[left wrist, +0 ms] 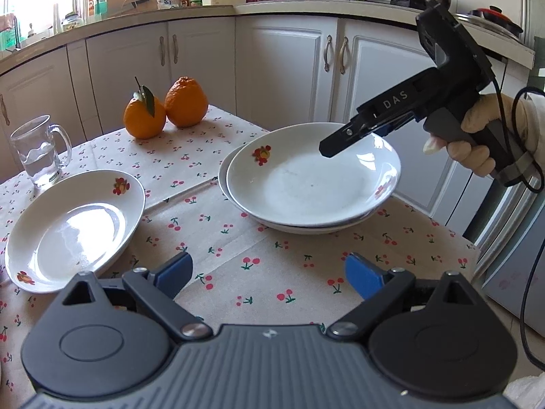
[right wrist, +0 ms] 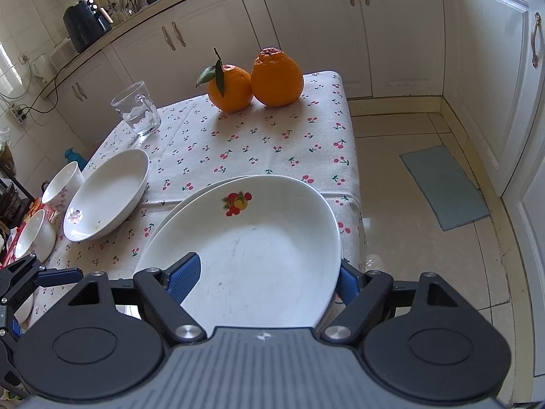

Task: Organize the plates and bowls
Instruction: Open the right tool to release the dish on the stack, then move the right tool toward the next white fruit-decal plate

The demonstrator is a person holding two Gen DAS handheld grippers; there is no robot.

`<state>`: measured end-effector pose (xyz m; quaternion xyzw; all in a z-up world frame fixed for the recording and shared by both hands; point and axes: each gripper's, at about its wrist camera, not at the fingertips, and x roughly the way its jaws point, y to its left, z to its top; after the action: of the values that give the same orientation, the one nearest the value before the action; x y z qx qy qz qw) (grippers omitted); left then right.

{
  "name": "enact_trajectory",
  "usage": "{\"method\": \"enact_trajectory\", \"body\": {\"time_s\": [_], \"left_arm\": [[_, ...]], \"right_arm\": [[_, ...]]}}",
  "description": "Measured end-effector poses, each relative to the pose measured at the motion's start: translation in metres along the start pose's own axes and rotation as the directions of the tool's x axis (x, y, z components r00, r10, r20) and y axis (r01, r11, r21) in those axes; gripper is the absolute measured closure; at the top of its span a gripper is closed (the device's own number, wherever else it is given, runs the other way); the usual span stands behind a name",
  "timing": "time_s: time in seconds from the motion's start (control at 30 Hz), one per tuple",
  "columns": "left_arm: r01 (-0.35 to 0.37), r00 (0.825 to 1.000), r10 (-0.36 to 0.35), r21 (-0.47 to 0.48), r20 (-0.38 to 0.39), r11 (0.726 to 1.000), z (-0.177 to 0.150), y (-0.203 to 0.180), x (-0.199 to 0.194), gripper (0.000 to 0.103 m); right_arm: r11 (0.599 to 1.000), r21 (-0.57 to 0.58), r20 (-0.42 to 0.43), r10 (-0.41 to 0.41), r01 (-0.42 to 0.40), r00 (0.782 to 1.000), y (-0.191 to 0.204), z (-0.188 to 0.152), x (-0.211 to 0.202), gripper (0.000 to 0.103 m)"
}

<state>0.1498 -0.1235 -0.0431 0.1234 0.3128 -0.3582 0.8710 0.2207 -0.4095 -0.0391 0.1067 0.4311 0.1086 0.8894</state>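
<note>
Two white plates with fruit prints lie stacked point(left wrist: 313, 184) at the right of the cherry-print tablecloth, and the top plate point(right wrist: 259, 238) fills the right wrist view. My right gripper point(right wrist: 266, 280) straddles its near rim, open: one pad hangs over the inside, the other sits just outside the edge, neither pressing. From the left wrist view that same right gripper point(left wrist: 335, 143) hangs over the stack's far right rim. A third plate point(left wrist: 75, 225) lies alone to the left. My left gripper point(left wrist: 270, 269) hovers open over bare cloth in front of both, holding nothing. Two white bowls point(right wrist: 63, 184) point(right wrist: 35, 238) stand at the table's left edge.
Two oranges point(left wrist: 167, 105) sit at the table's far end, and a glass mug point(left wrist: 37, 150) with water stands near the single plate. The stack lies close to the table's right edge point(right wrist: 357, 204), with tiled floor and a mat point(right wrist: 446, 187) beyond. White cabinets point(left wrist: 204, 51) surround the table.
</note>
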Motion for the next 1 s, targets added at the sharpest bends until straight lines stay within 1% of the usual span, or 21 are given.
{"method": "enact_trajectory", "body": {"time_s": [0.5,0.63,0.8,0.87,0.93,1.0], "left_arm": [[-0.001,1.000,0.001,-0.007,-0.012,1.000,-0.006,-0.001,-0.002,0.007],[-0.001,1.000,0.001,-0.014,-0.010,1.000,-0.007,0.001,-0.004,0.007],[-0.010,1.000,0.010,-0.018,-0.005,1.000,-0.009,0.002,-0.006,0.007],[-0.023,1.000,0.023,-0.023,0.004,0.999,-0.010,0.003,-0.008,0.007],[-0.049,0.999,0.050,-0.039,0.015,0.998,-0.011,0.006,-0.012,0.006],[-0.093,0.995,0.095,-0.068,0.022,0.993,-0.012,0.010,-0.014,0.006]], "right_arm": [[1.000,-0.022,-0.002,-0.022,0.022,1.000,0.003,-0.007,-0.006,0.017],[0.999,-0.025,-0.015,-0.042,0.042,0.999,0.004,-0.009,-0.006,0.015],[0.998,-0.035,-0.019,-0.043,0.043,0.999,0.005,-0.015,-0.007,0.014],[0.997,-0.051,-0.021,-0.053,0.052,0.998,0.009,-0.016,-0.009,0.014],[0.996,-0.073,-0.015,-0.060,0.059,0.998,0.014,-0.017,-0.013,0.007],[0.994,-0.094,0.003,-0.055,0.055,0.998,0.023,-0.017,-0.019,0.003]]}}
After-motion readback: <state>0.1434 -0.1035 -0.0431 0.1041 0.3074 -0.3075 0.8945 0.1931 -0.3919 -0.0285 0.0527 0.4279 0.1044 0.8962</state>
